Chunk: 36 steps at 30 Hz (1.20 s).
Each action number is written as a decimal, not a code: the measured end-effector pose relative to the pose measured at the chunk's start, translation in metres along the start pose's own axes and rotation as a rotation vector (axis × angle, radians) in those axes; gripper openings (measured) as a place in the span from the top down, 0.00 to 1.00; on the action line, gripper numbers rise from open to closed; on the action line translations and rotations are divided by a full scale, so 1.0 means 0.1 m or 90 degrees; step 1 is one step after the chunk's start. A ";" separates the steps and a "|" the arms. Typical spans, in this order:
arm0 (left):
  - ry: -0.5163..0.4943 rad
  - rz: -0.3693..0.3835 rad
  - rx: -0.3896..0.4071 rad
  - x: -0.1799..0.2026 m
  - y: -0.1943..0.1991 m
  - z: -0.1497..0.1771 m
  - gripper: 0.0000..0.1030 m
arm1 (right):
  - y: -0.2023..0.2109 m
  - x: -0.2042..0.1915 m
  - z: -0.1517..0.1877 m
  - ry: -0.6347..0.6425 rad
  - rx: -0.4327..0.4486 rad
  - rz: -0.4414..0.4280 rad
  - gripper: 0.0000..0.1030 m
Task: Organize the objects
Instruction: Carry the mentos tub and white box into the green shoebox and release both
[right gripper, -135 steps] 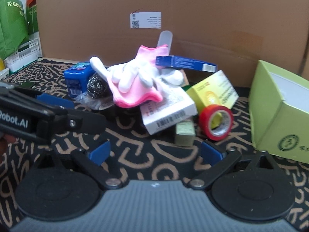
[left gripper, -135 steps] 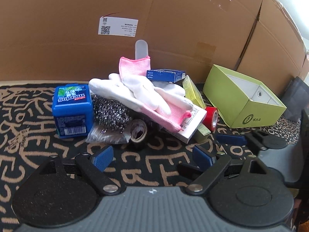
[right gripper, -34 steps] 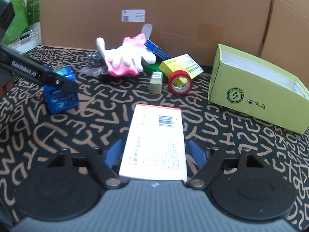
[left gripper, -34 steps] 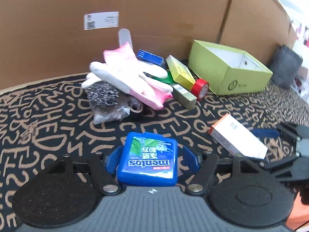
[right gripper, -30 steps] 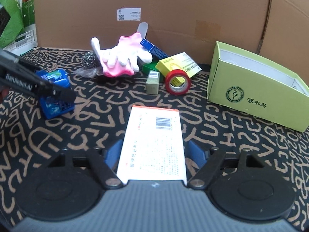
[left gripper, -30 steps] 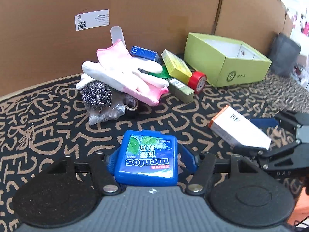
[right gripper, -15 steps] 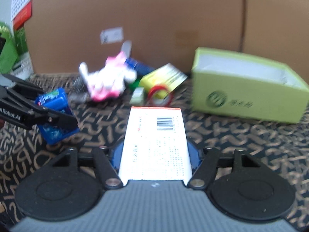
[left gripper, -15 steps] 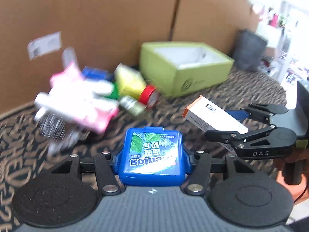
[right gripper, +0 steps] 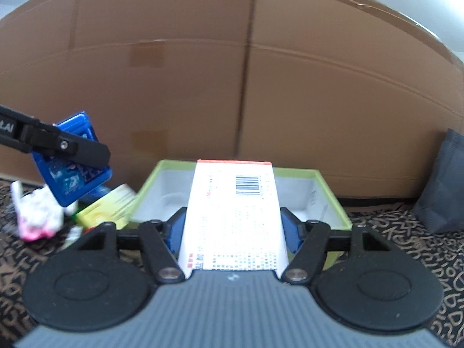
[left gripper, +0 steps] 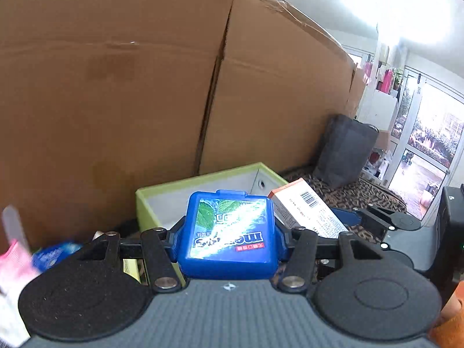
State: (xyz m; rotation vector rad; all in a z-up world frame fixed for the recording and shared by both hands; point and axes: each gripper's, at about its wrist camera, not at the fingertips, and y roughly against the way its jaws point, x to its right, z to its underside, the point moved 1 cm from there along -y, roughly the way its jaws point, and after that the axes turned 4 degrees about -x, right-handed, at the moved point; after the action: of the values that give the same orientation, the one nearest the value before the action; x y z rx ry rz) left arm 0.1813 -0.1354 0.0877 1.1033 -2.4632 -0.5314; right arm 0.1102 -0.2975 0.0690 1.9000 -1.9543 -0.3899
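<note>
My left gripper [left gripper: 229, 240] is shut on a blue Mentos box [left gripper: 229, 232], held up in front of the open green box [left gripper: 162, 200]. The Mentos box also shows in the right wrist view [right gripper: 72, 171], up in the air left of the green box [right gripper: 330, 197]. My right gripper [right gripper: 232, 229] is shut on a white carton with an orange end [right gripper: 232, 217], held above the near edge of the green box. That carton shows in the left wrist view [left gripper: 307, 211] just right of the Mentos box.
A tall cardboard wall [right gripper: 232, 87] stands right behind the green box. The pile of gloves [right gripper: 37, 217] and a yellow box [right gripper: 107, 206] lies to the left. A dark grey bag [right gripper: 443, 185] stands at the right on the patterned cloth [right gripper: 406, 226].
Both grippers have lifted and swung toward the green box, each still holding its item. The pile has slid off to the left of both views.
</note>
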 end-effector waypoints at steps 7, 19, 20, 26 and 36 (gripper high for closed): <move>-0.004 -0.020 -0.013 0.10 -0.71 -0.19 0.43 | -0.67 0.48 -0.18 -0.033 0.004 0.070 0.37; 0.006 -0.043 -0.062 0.06 -1.26 -0.16 0.43 | -1.47 0.66 -0.07 -0.013 -0.037 0.046 0.37; 0.009 -0.044 -0.064 0.06 -1.27 -0.15 0.43 | -1.50 0.66 -0.06 -0.012 -0.039 0.043 0.37; 0.042 -0.030 -0.008 -0.01 -1.20 -0.14 0.06 | -1.57 0.62 -0.01 0.017 -0.024 0.030 0.07; 0.035 -0.047 0.004 -0.10 -0.89 -0.09 0.05 | -1.35 0.61 0.00 0.015 -0.001 0.032 0.00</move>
State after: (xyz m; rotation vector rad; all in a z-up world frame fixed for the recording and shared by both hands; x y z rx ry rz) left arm 0.2472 -0.1844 0.0500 1.1981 -2.3866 -0.5094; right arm 0.2297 -0.3641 0.0129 1.8425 -1.9812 -0.3532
